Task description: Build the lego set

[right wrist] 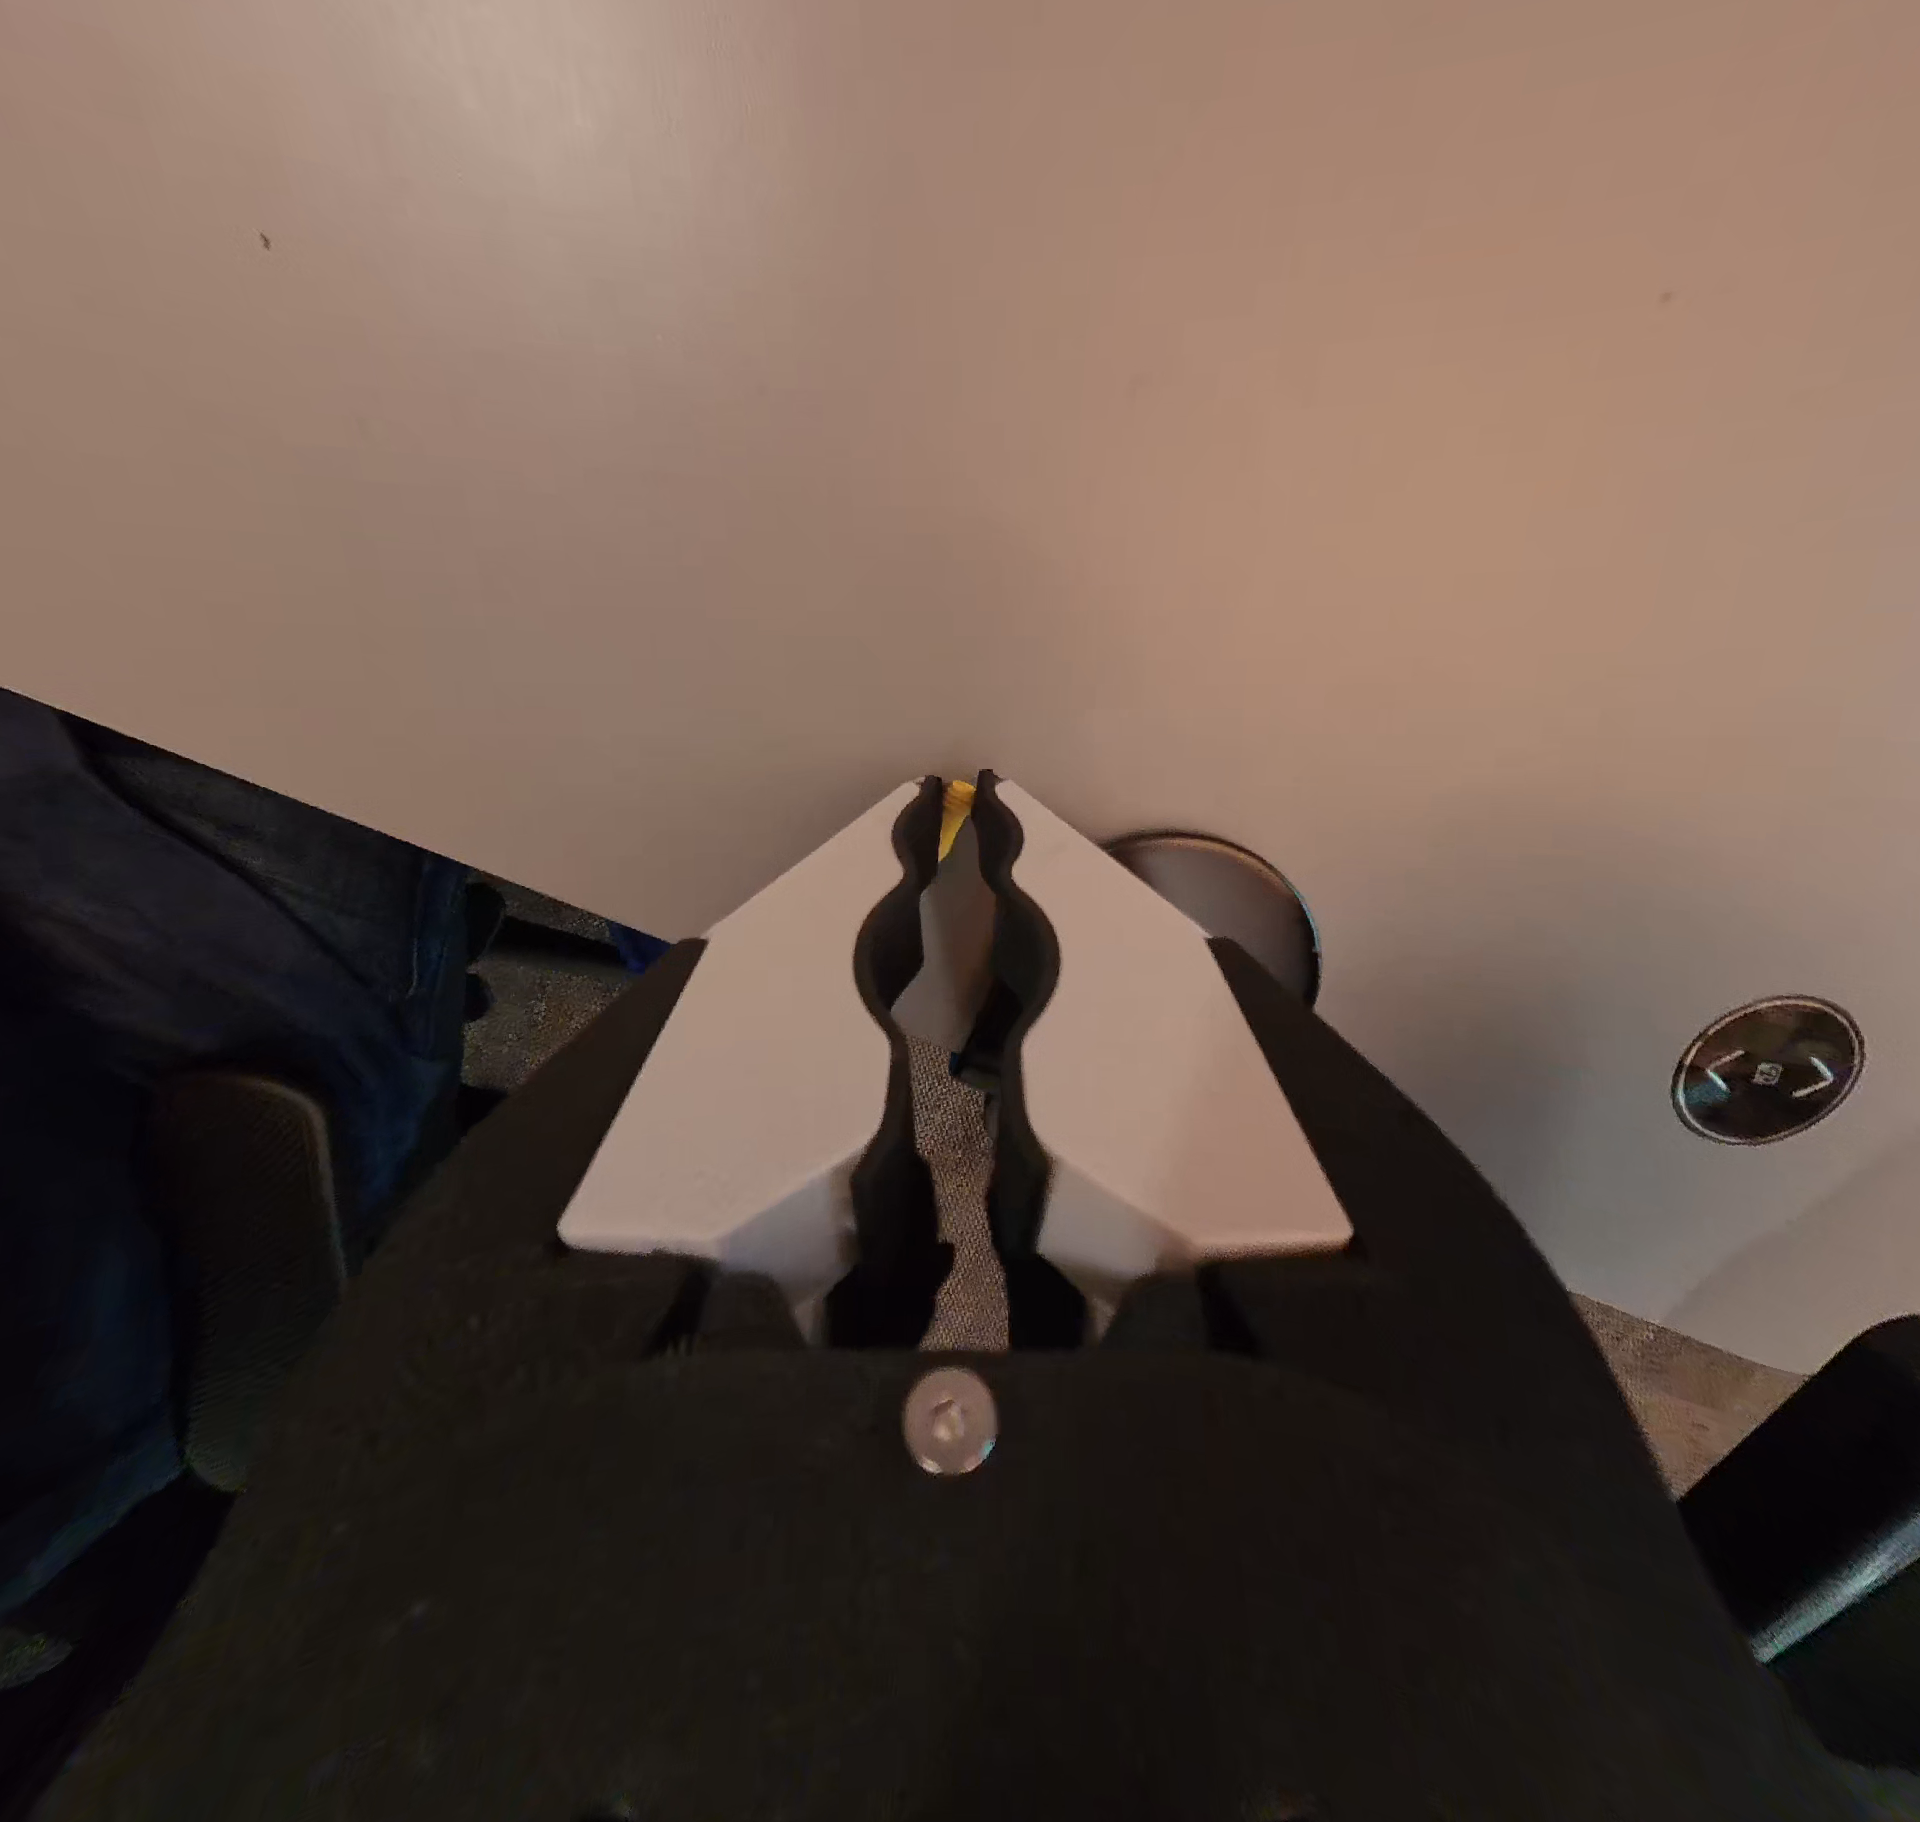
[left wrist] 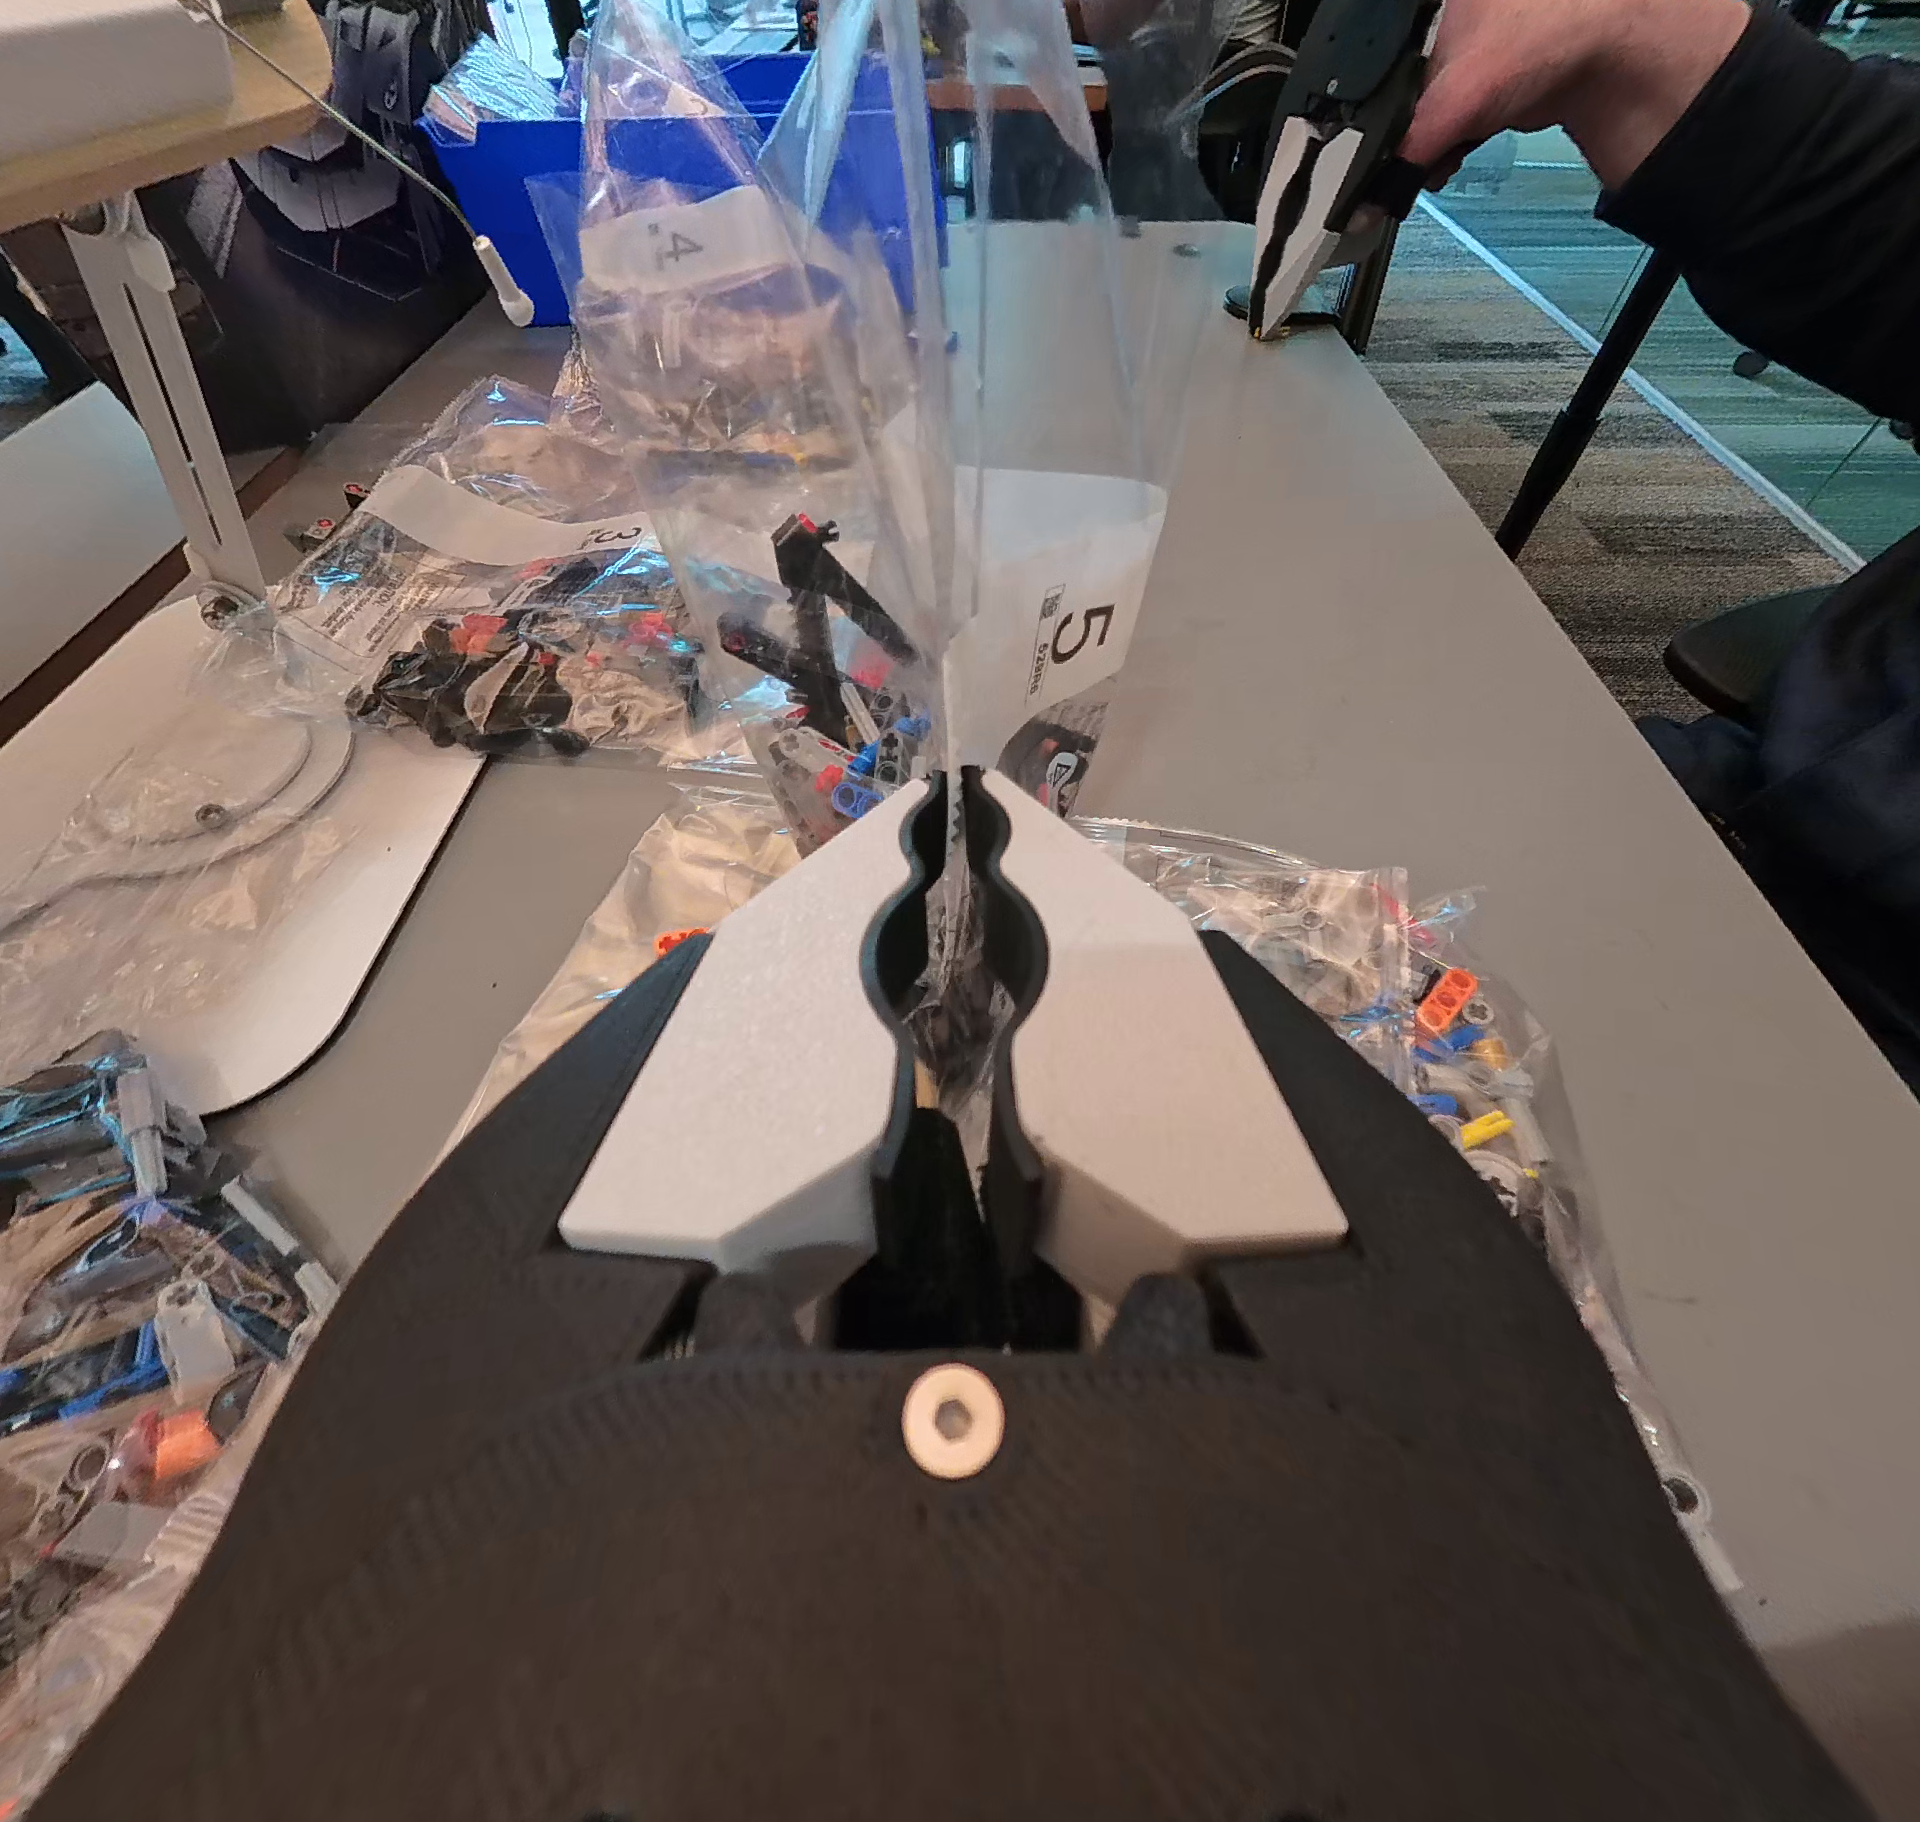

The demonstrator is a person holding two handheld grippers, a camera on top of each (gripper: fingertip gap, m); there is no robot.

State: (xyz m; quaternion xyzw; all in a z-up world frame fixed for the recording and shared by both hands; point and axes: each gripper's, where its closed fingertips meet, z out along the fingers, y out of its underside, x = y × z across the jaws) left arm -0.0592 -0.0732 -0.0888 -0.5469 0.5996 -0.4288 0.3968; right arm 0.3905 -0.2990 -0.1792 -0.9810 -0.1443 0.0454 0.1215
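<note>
A grey table (left wrist: pixel 1351 733) is stretching away toward a blue bin (left wrist: pixel 499 162) that is sitting beyond its far edge, and a white stand (left wrist: pixel 177 401) is rising from a flat white base (left wrist: pixel 260 920) on the table's left side. A thin wire with a white tip (left wrist: pixel 504 292) is hanging near the stand. A round metal disc (right wrist: pixel 1766 1068) is lying flush in the tabletop, and patterned carpet (left wrist: pixel 1558 422) is covering the floor to the right.
</note>
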